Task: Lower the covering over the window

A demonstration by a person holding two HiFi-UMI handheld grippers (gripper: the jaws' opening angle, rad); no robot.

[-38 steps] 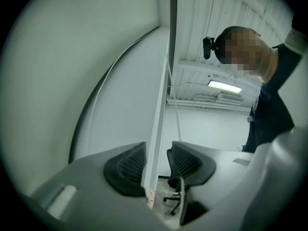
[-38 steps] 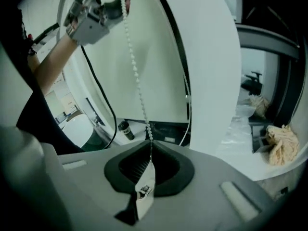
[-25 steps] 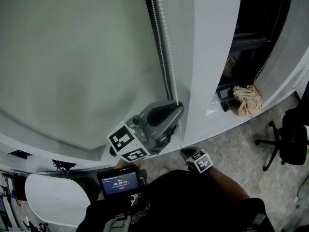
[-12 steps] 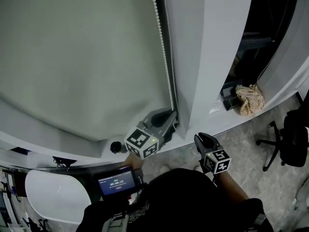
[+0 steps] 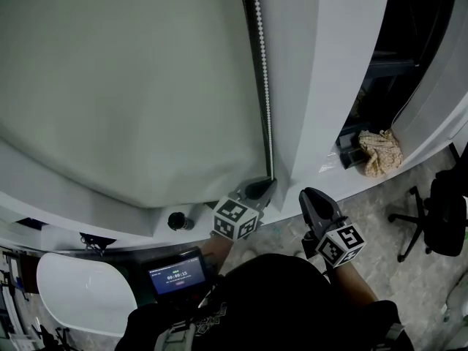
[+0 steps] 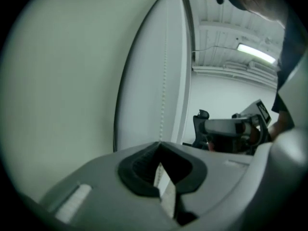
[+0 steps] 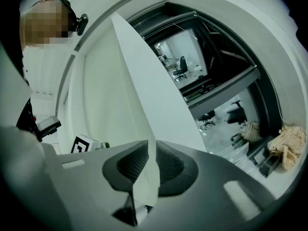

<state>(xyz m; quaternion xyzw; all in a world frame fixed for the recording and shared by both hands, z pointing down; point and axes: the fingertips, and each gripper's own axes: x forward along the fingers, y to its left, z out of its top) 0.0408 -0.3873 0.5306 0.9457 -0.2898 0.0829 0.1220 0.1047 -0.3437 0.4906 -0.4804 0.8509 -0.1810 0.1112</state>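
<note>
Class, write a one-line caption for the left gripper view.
Left tool shut on the bead chain, with the roller shade to its left.

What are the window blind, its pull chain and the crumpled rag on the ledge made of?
Blind: seemingly matte fabric or vinyl, pale grey-green, smooth, with no shine.
Bead chain: a string of small white balls, probably plastic; painted metal can't be ruled out.
Rag: soft beige cloth, bunched in loose folds.

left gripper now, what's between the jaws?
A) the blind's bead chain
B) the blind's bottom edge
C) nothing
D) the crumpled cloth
A: in its own view the left gripper has its jaws closed on the bead chain, which runs straight down into them.
</note>
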